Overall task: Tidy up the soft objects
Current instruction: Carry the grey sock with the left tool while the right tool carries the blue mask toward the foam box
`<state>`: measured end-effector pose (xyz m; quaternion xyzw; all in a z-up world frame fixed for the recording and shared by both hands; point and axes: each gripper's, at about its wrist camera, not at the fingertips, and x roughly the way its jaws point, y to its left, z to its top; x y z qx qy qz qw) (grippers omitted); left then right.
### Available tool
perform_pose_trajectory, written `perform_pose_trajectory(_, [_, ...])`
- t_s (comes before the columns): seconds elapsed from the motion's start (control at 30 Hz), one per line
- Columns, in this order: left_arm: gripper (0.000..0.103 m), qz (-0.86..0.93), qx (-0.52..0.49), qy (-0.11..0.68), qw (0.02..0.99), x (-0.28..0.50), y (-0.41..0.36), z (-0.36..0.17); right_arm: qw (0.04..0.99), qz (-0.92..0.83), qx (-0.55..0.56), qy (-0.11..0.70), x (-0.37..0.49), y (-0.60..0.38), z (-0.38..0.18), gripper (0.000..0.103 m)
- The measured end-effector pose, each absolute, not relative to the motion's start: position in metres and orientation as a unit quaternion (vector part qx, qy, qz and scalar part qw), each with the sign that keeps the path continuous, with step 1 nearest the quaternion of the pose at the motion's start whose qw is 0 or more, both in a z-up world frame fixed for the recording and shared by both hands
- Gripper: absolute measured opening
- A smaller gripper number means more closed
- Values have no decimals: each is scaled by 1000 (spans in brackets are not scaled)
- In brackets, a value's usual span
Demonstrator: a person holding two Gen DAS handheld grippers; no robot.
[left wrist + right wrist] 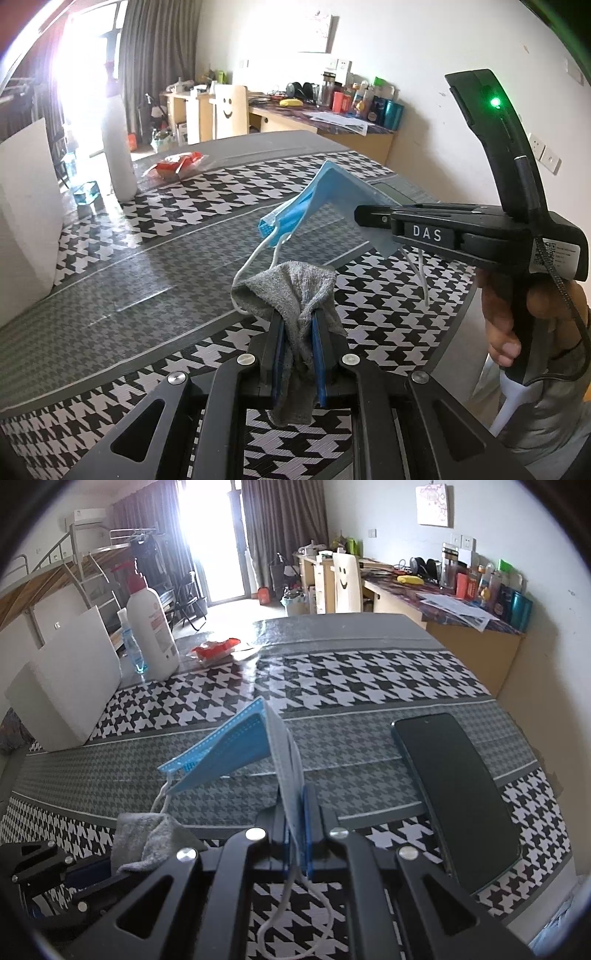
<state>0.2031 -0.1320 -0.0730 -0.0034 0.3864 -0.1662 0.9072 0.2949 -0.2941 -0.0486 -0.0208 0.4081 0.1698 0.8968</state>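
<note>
The left gripper point(298, 325) is clenched on a gray knitted cloth point(295, 291), which bunches up between its blue-padded fingers point(318, 354) and hangs down behind them above the houndstooth-patterned table point(184, 236). The right gripper point(294, 823) is clamped on one edge of a blue surgical face mask point(236, 746), held off the table with the mask folded and jutting forward and to the left; one white ear loop point(295, 915) dangles near the camera, another point(160, 799) trails down toward the gray cloth at the lower left. In the left wrist view the right gripper point(364, 218) reaches in from the right, held by the person's right hand point(517, 317), and the mask sits just above and beyond the cloth. A dark smartphone point(454, 790) lies flat on the table at the right. At the far left stand a white pump bottle point(151, 635), a small clear bottle point(133, 646) just beside it and a white board point(66, 686), with a red-and-white packet point(218, 650) lying a little to their right.
</note>
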Motion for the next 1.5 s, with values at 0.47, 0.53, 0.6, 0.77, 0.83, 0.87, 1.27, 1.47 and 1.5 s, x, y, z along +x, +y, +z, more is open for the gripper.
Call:
perform_pose_trajectory(0.47, [15, -152, -5, 362, 920, 188, -111, -57, 911, 165, -1, 378, 284, -292, -25, 9])
perform_pose_trajectory(0.53, [15, -150, -6, 360, 921, 187, -109, -56, 914, 164, 3, 372, 284, -291, -21, 9])
perform_pose_trajectory(0.6, [15, -145, -8, 355, 923, 185, -104, -53, 916, 161, 5, 366, 283, -290, -18, 9])
perform_pose_trajectory(0.77, [15, -130, -14, 340, 931, 182, -90, -43, 919, 162, 8, 359, 284, -287, -12, 9])
perform_pose_trajectory(0.83, [15, -124, -18, 333, 934, 181, -84, -39, 920, 163, 10, 356, 284, -287, -10, 9])
perform_pose_trajectory(0.87, [15, -120, -19, 330, 936, 181, -81, -37, 920, 163, 11, 355, 284, -286, -10, 9])
perform_pose_trajectory(1.27, [15, -73, -23, 295, 953, 177, -45, -14, 928, 175, 3, 330, 277, -271, 2, 9])
perform_pose_trajectory(1.47, [15, -55, -19, 277, 959, 174, -31, -1, 930, 190, -4, 315, 273, -259, 11, 9])
perform_pose_trajectory(1.5, [15, -51, -18, 274, 960, 174, -29, 2, 930, 191, -3, 313, 274, -259, 12, 9])
